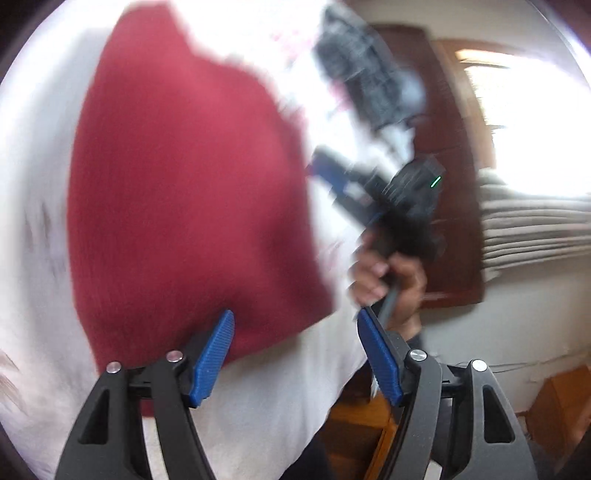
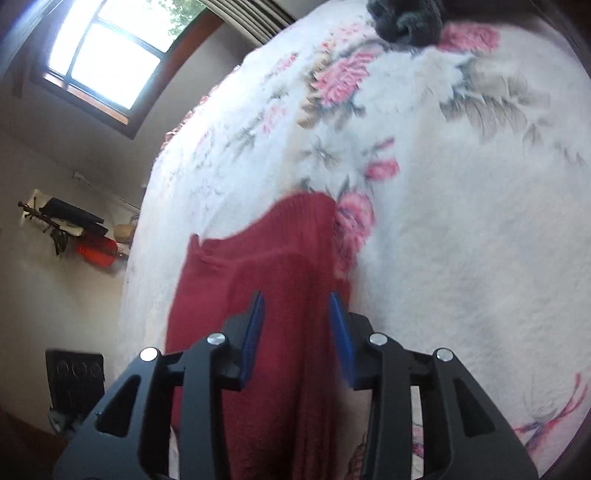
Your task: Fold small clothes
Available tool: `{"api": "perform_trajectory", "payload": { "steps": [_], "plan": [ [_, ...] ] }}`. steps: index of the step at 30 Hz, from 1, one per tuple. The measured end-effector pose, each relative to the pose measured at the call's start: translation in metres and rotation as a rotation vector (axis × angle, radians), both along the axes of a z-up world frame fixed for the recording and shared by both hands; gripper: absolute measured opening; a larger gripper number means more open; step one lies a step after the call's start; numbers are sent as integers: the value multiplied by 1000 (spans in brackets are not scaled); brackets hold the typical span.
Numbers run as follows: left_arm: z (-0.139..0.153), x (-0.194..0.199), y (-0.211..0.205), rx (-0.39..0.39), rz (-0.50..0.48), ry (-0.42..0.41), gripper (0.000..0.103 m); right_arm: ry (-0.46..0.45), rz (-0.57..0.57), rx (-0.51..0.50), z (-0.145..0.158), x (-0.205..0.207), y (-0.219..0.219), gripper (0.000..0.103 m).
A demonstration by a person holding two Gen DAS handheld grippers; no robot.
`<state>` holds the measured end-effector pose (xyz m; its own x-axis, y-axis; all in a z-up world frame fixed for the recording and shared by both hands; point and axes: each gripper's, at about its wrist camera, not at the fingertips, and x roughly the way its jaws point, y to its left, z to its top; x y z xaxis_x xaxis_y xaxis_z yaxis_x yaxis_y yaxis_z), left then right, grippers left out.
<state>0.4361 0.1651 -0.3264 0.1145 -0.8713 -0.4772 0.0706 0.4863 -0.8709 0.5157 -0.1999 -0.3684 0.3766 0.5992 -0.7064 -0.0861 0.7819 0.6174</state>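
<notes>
Red knit garment (image 2: 258, 280) on the floral blanket (image 2: 461, 221). Left gripper (image 1: 295, 328) gapes wide at its edge; right gripper (image 2: 297, 314) hangs above, fingers parted, holding nothing.

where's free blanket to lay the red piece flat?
Free: the white stretch of floral blanket right of the red garment, below the dark clothes at the far edge. Crowded: the near left edge, where the garment lies under both open tools, right tool and left tool.

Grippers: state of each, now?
Left gripper: open, holding nothing.
Right gripper: open, red knit garment between its jaws, not clamped.
</notes>
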Motion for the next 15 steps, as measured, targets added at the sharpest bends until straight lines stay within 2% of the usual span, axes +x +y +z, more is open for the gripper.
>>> {"api": "perform_trajectory", "payload": {
  "steps": [2, 3, 4, 5, 7, 8, 9, 10, 11, 12, 15],
  "plan": [
    [9, 21, 14, 3, 60, -29, 73, 65, 47, -6, -8, 14, 11, 35],
    [9, 31, 15, 3, 71, -29, 73, 114, 66, -22, -17, 20, 16, 30],
    [5, 43, 15, 22, 79, -22, 73, 125, 79, -44, -22, 26, 21, 11],
    [1, 52, 14, 58, 79, -16, 73, 97, 91, -82, -21, 27, 28, 9],
    [-12, 70, 14, 148, 92, -3, 73, -16, 96, -89, -9, 23, 35, 8],
    [-23, 76, 15, 164, 101, 21, 73, -54, 85, -114, -8, 23, 37, 8],
    [-35, 79, 15, 169, 98, 53, 73, -41, 71, -147, -18, 28, 40, 8],
    [-46, 83, 17, 179, 94, 70, 69, 14, 65, -175, -34, 32, 41, 9],
    [-47, 84, 16, 186, 94, 72, 66, 51, 72, -186, -47, 34, 42, 8],
    [-44, 84, 14, 186, 93, 70, 66, 49, 71, -183, -45, 34, 39, 9],
    [-12, 70, 17, 168, 73, -17, 67, 14, 38, -138, -14, 19, 23, 19]
  ]
}}
